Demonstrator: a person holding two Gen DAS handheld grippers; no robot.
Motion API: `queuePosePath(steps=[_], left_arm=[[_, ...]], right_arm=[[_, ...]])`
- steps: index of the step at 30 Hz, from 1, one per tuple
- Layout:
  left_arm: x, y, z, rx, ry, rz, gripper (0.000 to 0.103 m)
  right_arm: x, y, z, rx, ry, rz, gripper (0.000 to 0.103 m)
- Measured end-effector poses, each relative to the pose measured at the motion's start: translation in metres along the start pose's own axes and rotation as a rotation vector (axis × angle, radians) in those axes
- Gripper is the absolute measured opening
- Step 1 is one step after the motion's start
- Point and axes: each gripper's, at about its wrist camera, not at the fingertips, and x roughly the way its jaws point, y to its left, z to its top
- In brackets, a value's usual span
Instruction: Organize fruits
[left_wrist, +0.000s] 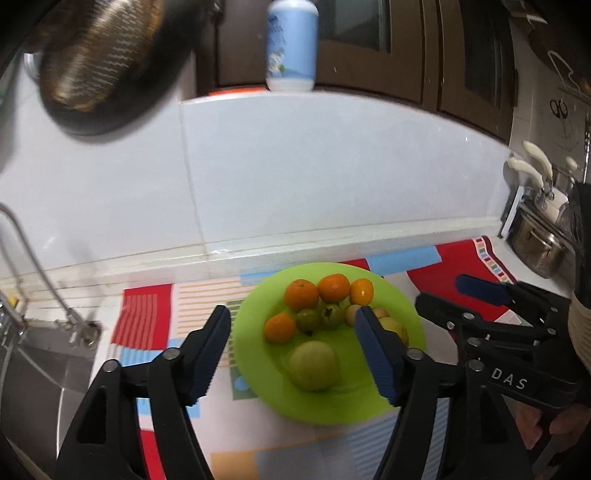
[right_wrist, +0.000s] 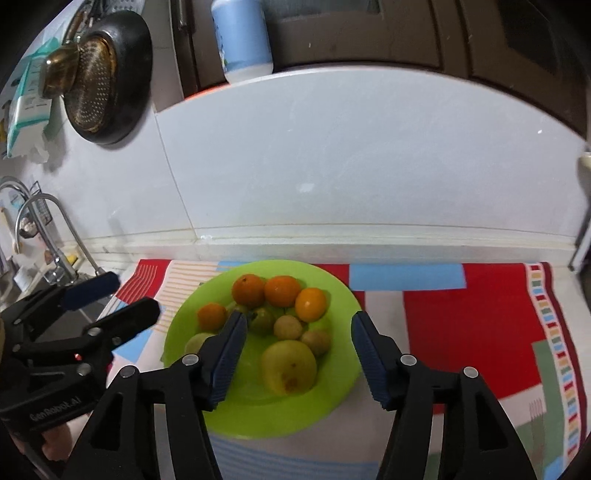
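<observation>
1. The green plate (left_wrist: 332, 402) sits on a patterned mat (right_wrist: 480, 325) on the surface, directly ahead of and below both tongs; all the fruit lies on it, none outside it that I can see.
2. The left tongs (left_wrist: 293, 325) stand partly open with nothing between the pads; in the left wrist view the big green fruit (left_wrist: 313, 365) shows in the gap between the two fingers, lower down on the plate and untouched; the right-hand pad overlaps the plate's right side and hides part of another pale fruit.
3. The right tongs (right_wrist: 299, 328) are likewise partly open and grip nothing; in the right wrist view the large yellow-green fruit (right_wrist: 289, 366) lies between the fingers, on the plate and clear of both pads; the left-hand finger covers part of a second pale green fruit (right_wrist: 197, 341).
4. Each tongs shows in the other's camera, at the plate's side, jaws apart and empty.
5. Count, from the right wrist view: four oranges (right_wrist: 282, 291), three in a row at the far side and one smaller to the left; two large pale green fruits; two small yellowish round fruits (right_wrist: 288, 326); at least one small dark green fruit (right_wrist: 263, 319) in the middle, its neighbour too hidden to be sure of.
6. One plate; one mat; one blue-and-white bottle (right_wrist: 242, 40) up on the ledge behind the white wall.
</observation>
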Motion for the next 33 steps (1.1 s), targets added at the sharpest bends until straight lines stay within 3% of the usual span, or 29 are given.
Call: queuePosePath(steps=[5,11,20,33], left_arm=[[-0.037,0.005,-0.01,-0.015,-0.053,0.049,0.086],[-0.074,0.008,-0.027,0.022,-0.105,0.076,0.096],[-0.127,0.009,-0.046,0.079,-0.163,0.042,0.1],[-0.202,-0.014,-0.08,0.035,-0.202,0.093,0.103]], right_arm=[[-0.036,0.008,-0.014,0.019,-0.049,-0.05,0.077],[-0.082,0.024,-0.032,0.037,-0.107,-0.129,0.083],[-0.144,0.045,-0.057,0.089,-0.176,-0.223,0.085],[-0.214,0.059,-0.09,0.029,-0.205,-0.181,0.085]])
